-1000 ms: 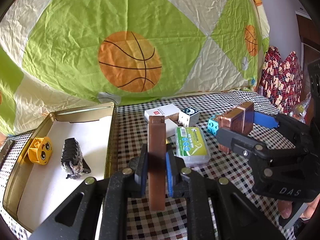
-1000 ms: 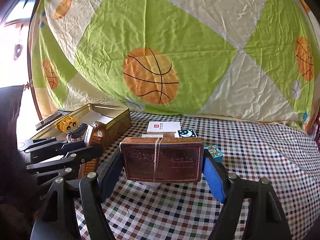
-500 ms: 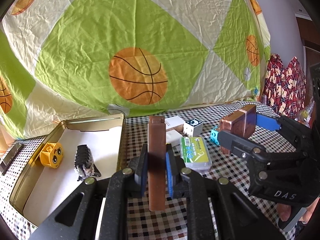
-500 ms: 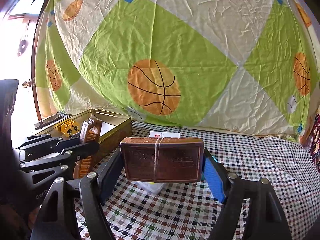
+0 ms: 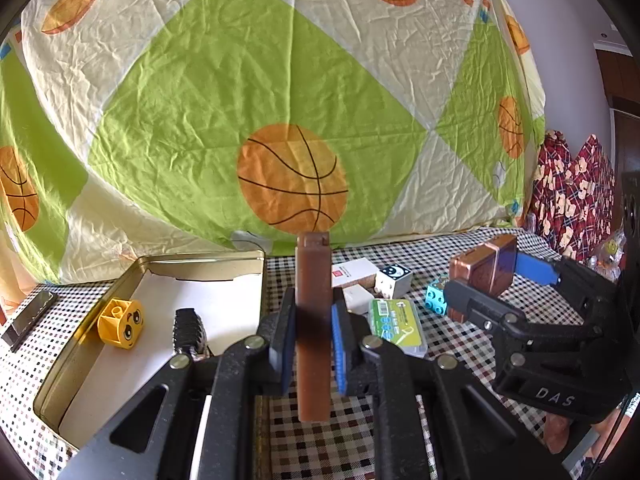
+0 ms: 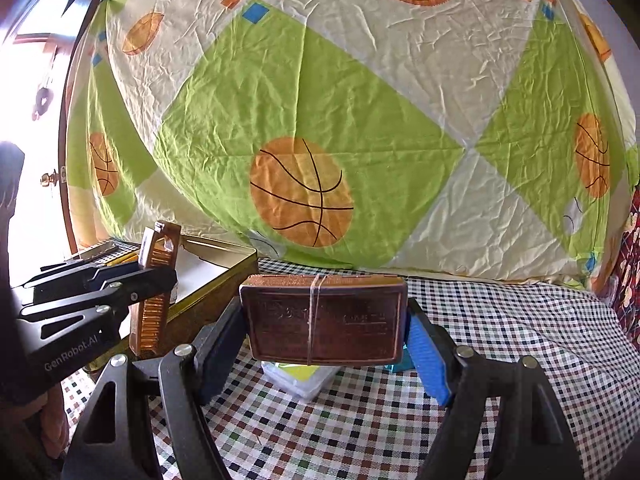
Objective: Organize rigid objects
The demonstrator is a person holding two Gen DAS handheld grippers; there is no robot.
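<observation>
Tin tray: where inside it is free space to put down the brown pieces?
The tin tray has bare white floor behind and right of the yellow face block and black toy. The cloth around the green box is crowded.

A home: basketball-print bedsheet [image 5: 292, 120] hung as backdrop, checkered cloth on the surface [image 6: 520, 340], doorknob [image 6: 51, 179] at left.
</observation>
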